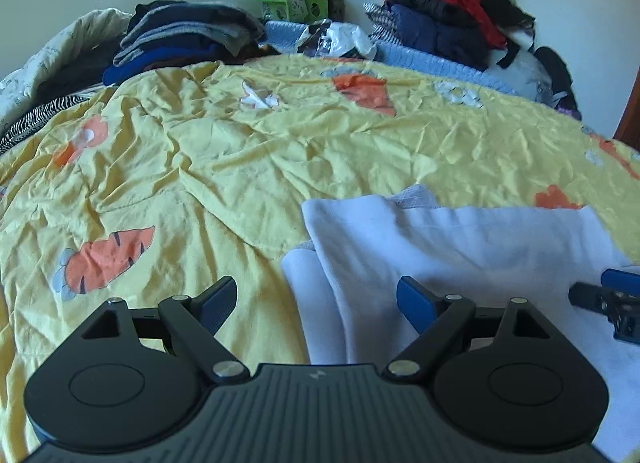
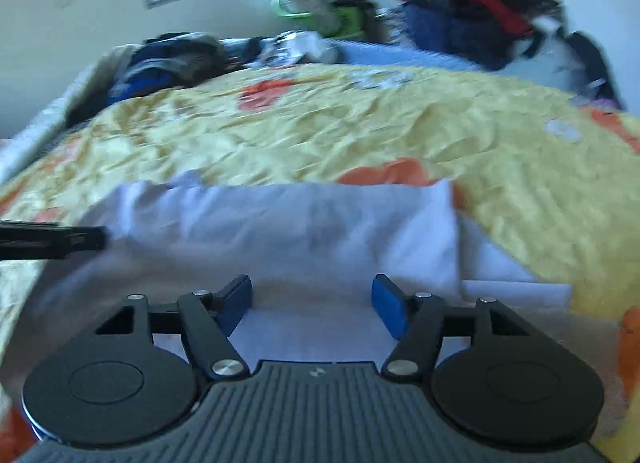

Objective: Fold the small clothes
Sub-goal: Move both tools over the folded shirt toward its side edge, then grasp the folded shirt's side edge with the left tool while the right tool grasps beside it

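White garment between spread tongs

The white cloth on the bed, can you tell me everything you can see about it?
The white cloth is soft-looking, plain fabric with no print showing. It lies flat on the yellow carrot blanket at the near edge of the bed, already folded over: one layer sits on top, and lower layers stick out at the sides. The open left gripper hovers by its left edge and the open right gripper over its middle. Neither one is pinching it.
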Demonstrator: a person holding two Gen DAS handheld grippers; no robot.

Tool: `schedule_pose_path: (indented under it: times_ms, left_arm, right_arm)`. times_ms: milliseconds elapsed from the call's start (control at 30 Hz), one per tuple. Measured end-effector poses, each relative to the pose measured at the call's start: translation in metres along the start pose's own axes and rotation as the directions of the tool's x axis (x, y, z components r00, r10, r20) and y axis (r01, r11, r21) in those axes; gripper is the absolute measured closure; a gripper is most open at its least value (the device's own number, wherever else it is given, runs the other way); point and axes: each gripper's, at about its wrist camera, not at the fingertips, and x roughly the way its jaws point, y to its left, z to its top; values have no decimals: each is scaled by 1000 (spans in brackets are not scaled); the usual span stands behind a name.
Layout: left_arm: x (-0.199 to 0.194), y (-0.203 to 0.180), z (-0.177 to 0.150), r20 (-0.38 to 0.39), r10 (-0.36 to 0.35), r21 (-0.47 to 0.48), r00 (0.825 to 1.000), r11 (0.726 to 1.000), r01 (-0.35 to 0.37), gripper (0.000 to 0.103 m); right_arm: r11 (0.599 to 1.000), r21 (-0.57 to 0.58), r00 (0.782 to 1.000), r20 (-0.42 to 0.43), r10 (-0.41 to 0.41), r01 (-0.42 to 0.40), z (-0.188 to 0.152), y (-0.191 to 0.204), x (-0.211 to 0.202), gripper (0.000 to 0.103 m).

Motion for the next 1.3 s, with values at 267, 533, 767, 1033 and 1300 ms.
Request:
schedule_pose_path:
  times_ms: [267, 533, 767, 1033, 1300]
  left_arm:
    - [-7, 4, -5, -21, 2, -13, 1000, 1000, -2, 14]
    - [-16, 7, -11, -10, 13, 8, 1000, 1000, -13, 14]
    - [-17, 10, -17, -21, 14, 6, 1000, 1000, -13, 14]
    - [-16, 29, -21, -59, -117, -76, 991, 991, 112, 13]
    - [-12, 81, -37, 13, -389, -319, 921, 872, 372, 2]
  right_arm:
    - [992, -124, 1000, -8, -16, 15, -14, 39, -18, 16]
    - [1000, 22, 997, 74, 7, -8, -27, 36, -55, 15]
    - [997, -63, 994, 95, 49, -44, -48, 76, -89, 11]
    - [990, -144, 991, 127, 34, -15, -71, 106, -111, 10]
    - [940, -338, 991, 134, -7, 52, -112, 144, -114, 10]
